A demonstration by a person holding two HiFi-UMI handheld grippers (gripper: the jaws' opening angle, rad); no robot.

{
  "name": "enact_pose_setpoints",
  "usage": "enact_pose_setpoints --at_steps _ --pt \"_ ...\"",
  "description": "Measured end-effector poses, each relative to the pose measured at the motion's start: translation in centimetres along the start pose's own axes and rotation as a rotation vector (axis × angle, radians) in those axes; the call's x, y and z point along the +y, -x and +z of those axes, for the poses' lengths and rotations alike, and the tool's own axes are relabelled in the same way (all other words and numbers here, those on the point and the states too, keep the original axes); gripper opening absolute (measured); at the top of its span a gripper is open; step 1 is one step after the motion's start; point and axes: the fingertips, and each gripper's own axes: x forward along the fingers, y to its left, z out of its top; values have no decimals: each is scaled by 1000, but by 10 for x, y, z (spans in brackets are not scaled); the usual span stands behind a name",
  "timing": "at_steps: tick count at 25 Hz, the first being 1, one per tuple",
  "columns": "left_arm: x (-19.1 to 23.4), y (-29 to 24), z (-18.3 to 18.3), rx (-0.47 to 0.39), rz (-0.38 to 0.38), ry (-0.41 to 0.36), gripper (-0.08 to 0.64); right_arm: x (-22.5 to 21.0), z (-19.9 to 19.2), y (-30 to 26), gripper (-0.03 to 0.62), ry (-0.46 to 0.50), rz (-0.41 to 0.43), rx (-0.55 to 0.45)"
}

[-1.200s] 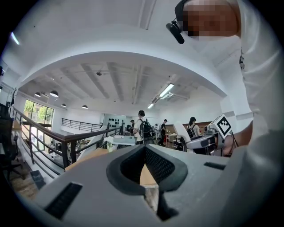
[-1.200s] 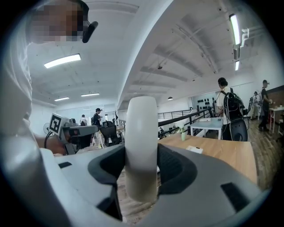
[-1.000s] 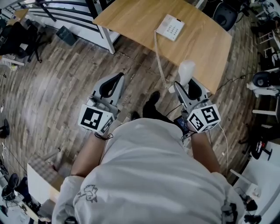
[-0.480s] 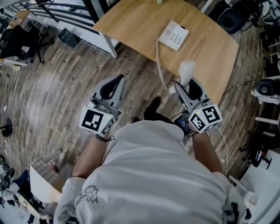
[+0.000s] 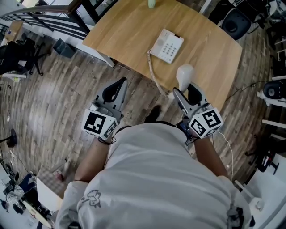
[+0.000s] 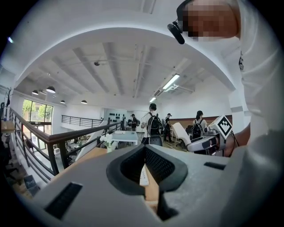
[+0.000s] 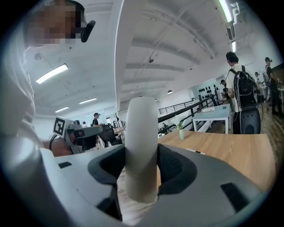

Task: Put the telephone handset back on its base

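Since a second ago, tabletop [image 5: 129,31] has slid nearer in head view, and base [image 5: 166,46] on it is closer to both grippers. Wood floor [image 5: 53,98] lies under left gripper [image 5: 115,88], fingers pressed together, nothing between. Right gripper [image 5: 187,89] fingers are pinching white handset [image 5: 184,75], upright in air by tabletop's near edge, apart from base. Curly cord [image 5: 153,76] hangs off tabletop edge. Small green thing [image 5: 152,3] at far side.
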Motion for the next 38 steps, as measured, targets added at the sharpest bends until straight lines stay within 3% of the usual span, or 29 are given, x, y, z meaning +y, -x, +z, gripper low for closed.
enact_pose_setpoints --at_steps 9,18,38 --pt "0 -64 4 39 -38 -19 6 -43 5 -13 225 -42 22 9" --pt "10 -114 18 17 -119 -41 6 -65 10 -26 225 -53 -13 2" --pt "159 -224 21 26 -441 -28 6 -98 29 -168 225 -176 -317 -20"
